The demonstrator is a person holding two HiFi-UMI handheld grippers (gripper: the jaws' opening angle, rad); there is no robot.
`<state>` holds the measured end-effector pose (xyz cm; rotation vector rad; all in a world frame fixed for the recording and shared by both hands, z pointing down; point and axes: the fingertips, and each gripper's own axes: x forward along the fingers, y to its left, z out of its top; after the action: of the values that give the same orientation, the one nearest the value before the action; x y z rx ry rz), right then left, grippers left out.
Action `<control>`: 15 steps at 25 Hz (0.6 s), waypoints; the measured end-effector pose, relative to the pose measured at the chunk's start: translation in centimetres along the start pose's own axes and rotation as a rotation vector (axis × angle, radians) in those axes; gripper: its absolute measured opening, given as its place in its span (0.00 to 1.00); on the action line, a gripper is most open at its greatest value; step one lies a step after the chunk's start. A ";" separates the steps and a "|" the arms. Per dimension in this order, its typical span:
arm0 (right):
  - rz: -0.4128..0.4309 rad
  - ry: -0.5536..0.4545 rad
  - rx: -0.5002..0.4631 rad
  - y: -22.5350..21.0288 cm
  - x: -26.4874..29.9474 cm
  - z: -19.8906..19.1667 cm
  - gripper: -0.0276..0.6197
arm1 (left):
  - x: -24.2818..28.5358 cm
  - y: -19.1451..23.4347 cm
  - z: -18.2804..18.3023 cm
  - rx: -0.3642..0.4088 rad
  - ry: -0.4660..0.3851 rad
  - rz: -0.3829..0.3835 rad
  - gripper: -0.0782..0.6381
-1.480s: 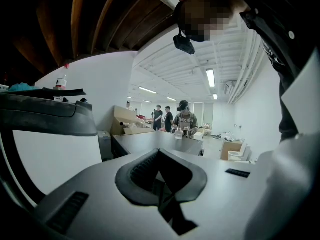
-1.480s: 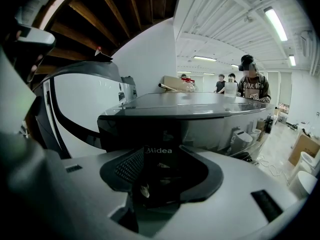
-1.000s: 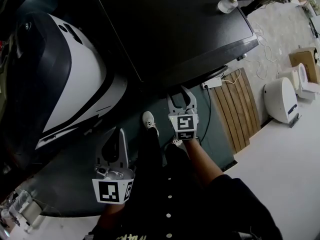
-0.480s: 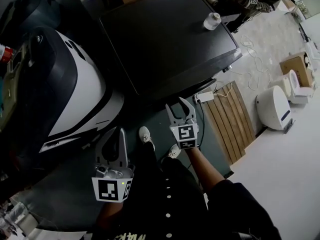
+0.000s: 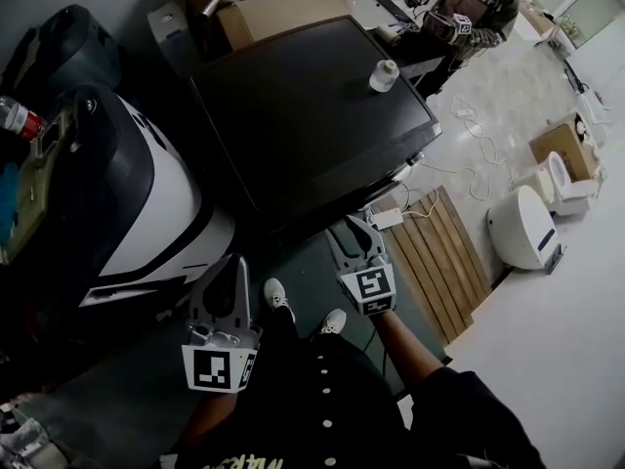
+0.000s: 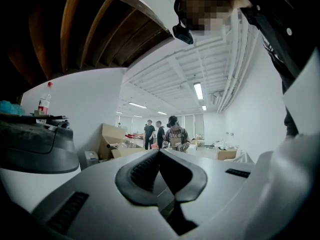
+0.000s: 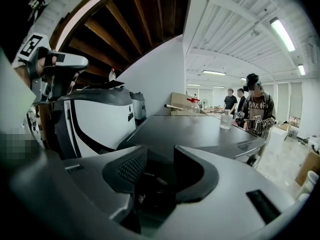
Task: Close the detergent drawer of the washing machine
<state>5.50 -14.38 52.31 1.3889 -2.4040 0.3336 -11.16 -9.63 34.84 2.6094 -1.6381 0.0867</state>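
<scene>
- Pale floor (image 5: 557,360) spreads to the right; two white shoes (image 5: 276,294) are nearest.
- Two grippers are held up. The left gripper (image 5: 234,267) has its jaws pressed together and is empty. The right gripper (image 5: 354,233) has its jaws apart and closing, with nothing between them.
- One dark washing machine (image 5: 312,115) stands ahead of both grippers, apart from them; its drawer cannot be made out.
- One small bottle (image 5: 383,74) stands on its top.
- One white-and-black machine (image 5: 146,203) stands beside it on the left.
- Three people (image 7: 255,111) stand far behind.
</scene>
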 end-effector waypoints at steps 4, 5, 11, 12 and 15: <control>0.001 -0.053 0.000 -1.2 -2.8 3.0 0.26 | 0.3 -0.8 1.1 0.010 -0.030 -0.012 0.13; 0.003 -0.072 0.004 -1.4 -3.7 3.8 0.26 | 0.4 -1.0 1.4 0.011 -0.036 -0.015 0.13; -0.044 -0.163 0.024 -3.5 -8.6 8.5 0.21 | 1.0 -2.1 2.5 0.009 -0.058 -0.026 0.13; -0.057 -0.186 0.025 -3.9 -9.4 9.3 0.17 | 1.1 -2.3 2.7 0.010 -0.063 -0.031 0.13; -0.077 -0.276 0.014 -4.8 -11.8 12.0 0.14 | 1.4 -2.7 3.7 0.019 -0.083 -0.039 0.13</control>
<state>13.04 -11.85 36.71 1.6221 -2.5570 0.1468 -8.04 -9.98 31.24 2.6927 -1.6176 -0.0080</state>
